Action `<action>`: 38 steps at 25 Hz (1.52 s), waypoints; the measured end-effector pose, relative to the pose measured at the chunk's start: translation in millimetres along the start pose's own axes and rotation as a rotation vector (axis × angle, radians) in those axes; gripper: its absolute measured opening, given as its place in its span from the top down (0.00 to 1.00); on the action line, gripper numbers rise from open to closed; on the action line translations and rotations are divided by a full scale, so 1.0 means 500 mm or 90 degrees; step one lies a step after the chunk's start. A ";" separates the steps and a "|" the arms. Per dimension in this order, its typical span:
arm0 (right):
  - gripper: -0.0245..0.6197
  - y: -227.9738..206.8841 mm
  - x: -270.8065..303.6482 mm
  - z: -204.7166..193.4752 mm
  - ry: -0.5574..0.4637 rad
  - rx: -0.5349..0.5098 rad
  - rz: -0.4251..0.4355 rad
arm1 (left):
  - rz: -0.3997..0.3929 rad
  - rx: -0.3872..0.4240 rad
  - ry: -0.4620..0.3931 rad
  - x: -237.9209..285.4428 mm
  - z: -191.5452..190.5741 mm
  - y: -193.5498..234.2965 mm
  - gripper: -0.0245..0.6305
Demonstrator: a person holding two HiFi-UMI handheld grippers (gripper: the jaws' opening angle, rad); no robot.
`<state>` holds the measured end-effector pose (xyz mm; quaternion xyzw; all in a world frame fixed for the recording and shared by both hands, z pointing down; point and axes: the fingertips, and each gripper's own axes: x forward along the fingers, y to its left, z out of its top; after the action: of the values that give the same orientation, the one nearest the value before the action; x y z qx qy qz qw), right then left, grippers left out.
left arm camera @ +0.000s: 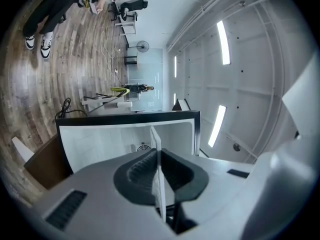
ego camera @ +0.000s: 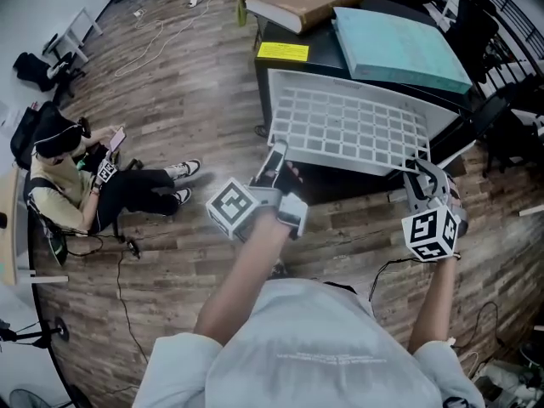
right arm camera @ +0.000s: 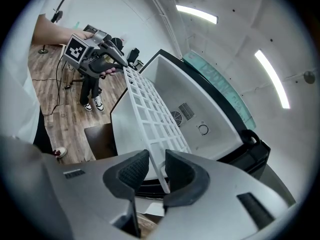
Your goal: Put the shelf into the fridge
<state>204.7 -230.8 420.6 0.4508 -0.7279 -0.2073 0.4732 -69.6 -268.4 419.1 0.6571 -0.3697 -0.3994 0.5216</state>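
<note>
Slip risk at left claw (left arm camera: 159, 176): it pinches only the thin edge of the shelf (left arm camera: 155, 145); I judge that a twist of the wrist could lever the panel out of the pads.
Slip risk at right claw (right arm camera: 150, 173): it grips a narrow rim bar at a corner of the shelf (right arm camera: 150, 109). If the two hands move unevenly, the grid may flex or pop free on this side.
Snag risk at the shelf: it is tilted in front of the opening. Entering crooked, a corner could catch the black frame of the fridge (right arm camera: 197, 101) or jam against a side wall.
Seating risk inside the fridge: no side ledges can be made out in these views, so the shelf could end up resting unevenly.
Drop risk: the shelf hangs in the air over the wooden floor (ego camera: 195, 83), so a lost grip on either side would let it swing down.
Left claw (ego camera: 276, 155): clenched, pads pressed flat on both faces of the shelf edge, nothing else touched.
Right claw (ego camera: 418, 172): about half closed, grasping the rim bar that runs between its pads.
Shelf (ego camera: 348, 130): carried between both claws, just outside the open fridge (ego camera: 361, 181), not yet in.
Fridge (left arm camera: 100, 139): white interior faces the shelf, a vent on its back wall.
</note>
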 end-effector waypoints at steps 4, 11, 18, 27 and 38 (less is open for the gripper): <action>0.79 -0.004 0.002 -0.001 0.017 0.005 -0.008 | 0.003 -0.002 0.013 0.004 -0.002 0.001 0.91; 0.78 -0.016 0.022 0.002 0.008 -0.001 0.000 | 0.008 0.005 -0.005 0.021 0.008 0.005 0.91; 0.78 -0.033 0.053 -0.004 -0.002 -0.010 0.014 | 0.013 0.019 -0.021 0.058 0.014 0.017 0.91; 0.78 -0.056 0.082 0.003 0.004 -0.008 0.004 | 0.024 0.023 -0.045 0.088 0.029 0.019 0.90; 0.78 -0.008 0.068 0.066 -0.038 -0.048 0.010 | 0.053 0.094 0.045 0.072 -0.023 0.004 0.90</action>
<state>172.8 -265.7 419.3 0.4204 -0.7369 -0.2440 0.4699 -44.7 -297.0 417.6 0.6914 -0.4068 -0.3254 0.5006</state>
